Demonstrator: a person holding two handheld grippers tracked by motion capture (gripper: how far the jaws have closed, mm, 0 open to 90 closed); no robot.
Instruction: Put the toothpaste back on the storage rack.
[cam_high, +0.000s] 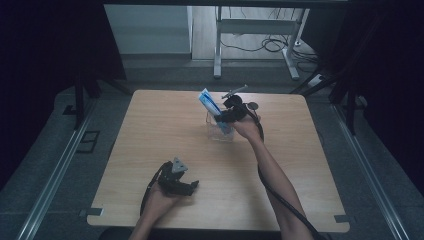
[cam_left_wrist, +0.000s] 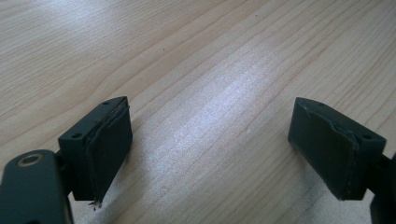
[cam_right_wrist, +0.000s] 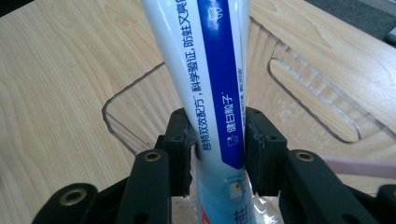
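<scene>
White-and-blue toothpaste tube (cam_right_wrist: 212, 93) stands tilted in clear holder (cam_right_wrist: 299, 93).

The toothpaste tube (cam_right_wrist: 212, 93) runs off the right gripper view's top and bottom edges.

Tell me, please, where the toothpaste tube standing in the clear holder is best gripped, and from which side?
Grip the toothpaste tube on its flat middle section above the clear holder rim, coming from above, pads on the two broad faces. It leans upright with its lower end inside the holder, so only the upper part is free. The right hand-held gripper already sits there.
</scene>
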